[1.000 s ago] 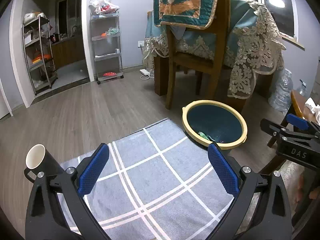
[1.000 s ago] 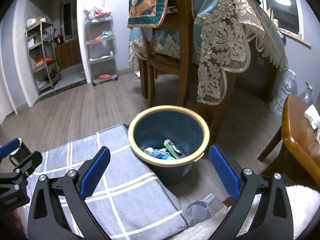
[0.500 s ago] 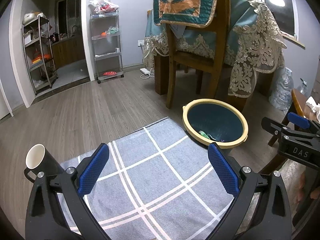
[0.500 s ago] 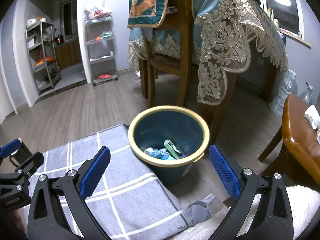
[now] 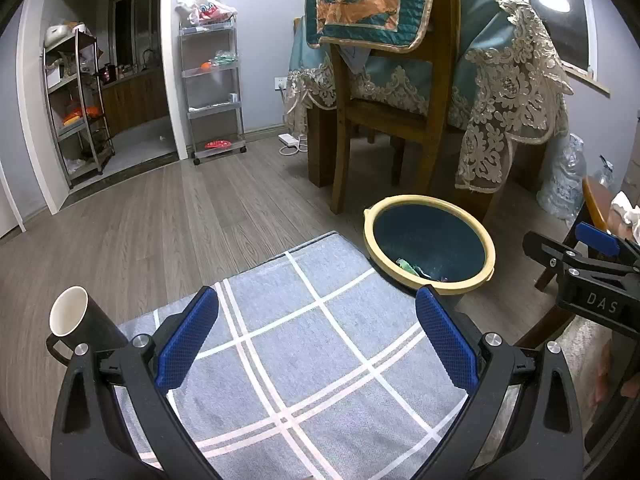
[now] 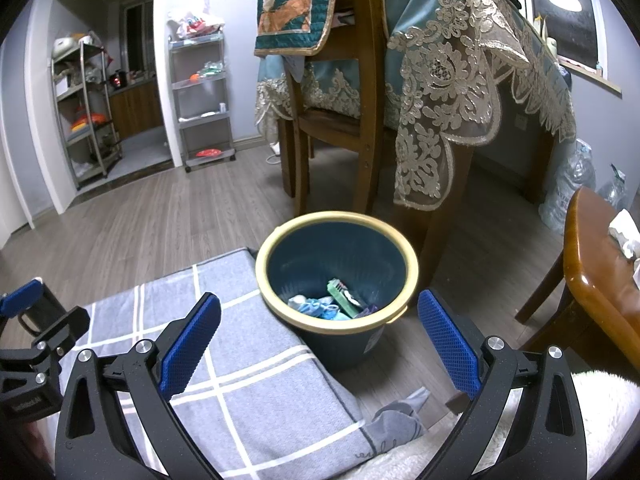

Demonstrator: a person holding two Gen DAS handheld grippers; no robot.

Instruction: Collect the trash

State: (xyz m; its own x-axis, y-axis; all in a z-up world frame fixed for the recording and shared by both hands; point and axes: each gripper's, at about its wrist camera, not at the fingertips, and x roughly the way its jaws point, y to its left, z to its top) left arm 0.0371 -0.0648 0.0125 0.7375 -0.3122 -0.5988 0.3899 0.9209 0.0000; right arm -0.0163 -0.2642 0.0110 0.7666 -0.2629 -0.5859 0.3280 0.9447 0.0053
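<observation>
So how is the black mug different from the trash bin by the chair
The black mug has a white inside and looks empty; the trash bin is dark teal with a cream rim and holds wrappers. The mug has a side handle; the bin shows only a small tab at its rim. The mug stands on the grey checked cloth, while the bin stands on the wooden floor beside the cloth. Both are round, upright and open-topped.

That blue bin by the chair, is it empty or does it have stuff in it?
Not empty. The bin stands upright with a few scraps of trash at the bottom, mostly unfilled.
</observation>
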